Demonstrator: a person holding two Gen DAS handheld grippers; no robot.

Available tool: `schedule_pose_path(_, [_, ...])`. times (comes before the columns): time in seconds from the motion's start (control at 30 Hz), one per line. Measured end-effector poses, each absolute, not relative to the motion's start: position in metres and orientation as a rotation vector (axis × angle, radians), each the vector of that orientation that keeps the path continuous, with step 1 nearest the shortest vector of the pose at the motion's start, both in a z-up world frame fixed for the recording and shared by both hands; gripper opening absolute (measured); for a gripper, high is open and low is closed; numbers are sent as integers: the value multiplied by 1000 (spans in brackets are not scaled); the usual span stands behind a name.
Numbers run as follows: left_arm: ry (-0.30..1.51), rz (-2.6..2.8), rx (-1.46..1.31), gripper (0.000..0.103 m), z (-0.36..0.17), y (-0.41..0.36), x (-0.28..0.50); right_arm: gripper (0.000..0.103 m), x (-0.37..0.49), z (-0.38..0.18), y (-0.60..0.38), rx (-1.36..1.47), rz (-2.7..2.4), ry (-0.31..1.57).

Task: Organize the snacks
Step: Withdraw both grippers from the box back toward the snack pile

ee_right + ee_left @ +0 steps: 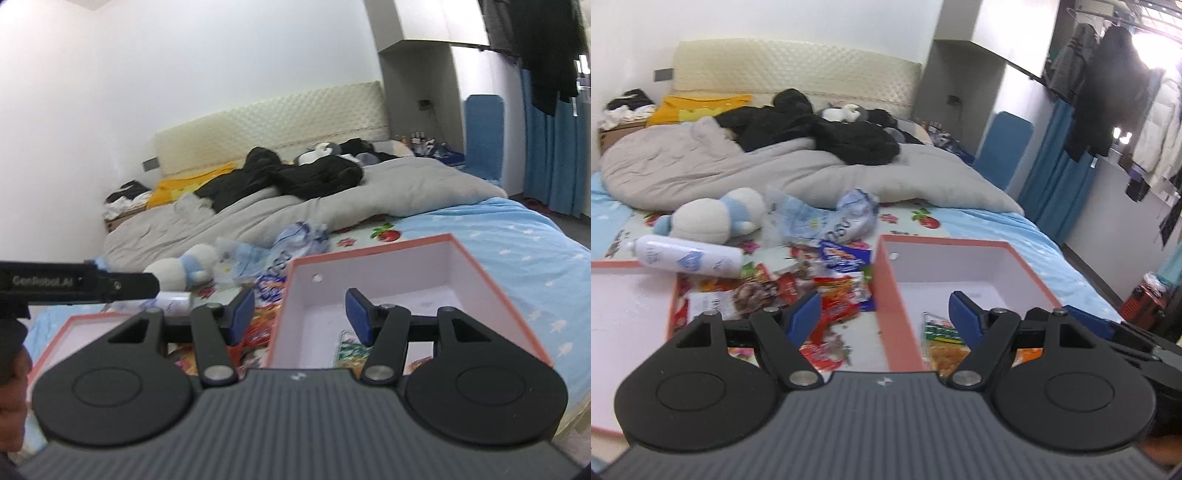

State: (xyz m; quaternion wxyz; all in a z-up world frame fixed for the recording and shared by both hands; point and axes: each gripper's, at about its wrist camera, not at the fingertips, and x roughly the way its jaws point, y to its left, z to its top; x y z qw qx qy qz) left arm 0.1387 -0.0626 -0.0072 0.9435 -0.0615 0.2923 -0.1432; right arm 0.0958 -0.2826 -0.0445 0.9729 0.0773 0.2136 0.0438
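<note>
A pile of snack packets [827, 291] in red, orange and blue wrappers lies on the bed between a pink-rimmed white box [960, 264] and its flat lid [628, 306]. One green and orange snack packet [940, 341] lies inside the box. My left gripper [884, 314] hovers open over the box's left wall, nothing between its blue pads. My right gripper [301, 314] is open above the same box [388, 269], also holding nothing. The packet in the box [349, 350] shows below its right finger. The pile [267, 314] shows by its left finger.
A white bottle [687, 256], a white and blue plush toy [713, 218] and a crumpled plastic bag [831, 218] lie behind the snacks. A grey duvet [701, 166] with black clothes covers the far bed. The left gripper's body [74, 284] crosses the right wrist view's left side.
</note>
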Motion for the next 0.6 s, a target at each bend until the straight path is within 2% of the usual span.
schedule_pose_path(0.6, [649, -134, -108, 80, -63, 9, 84, 57, 67, -94, -209, 122, 174, 497])
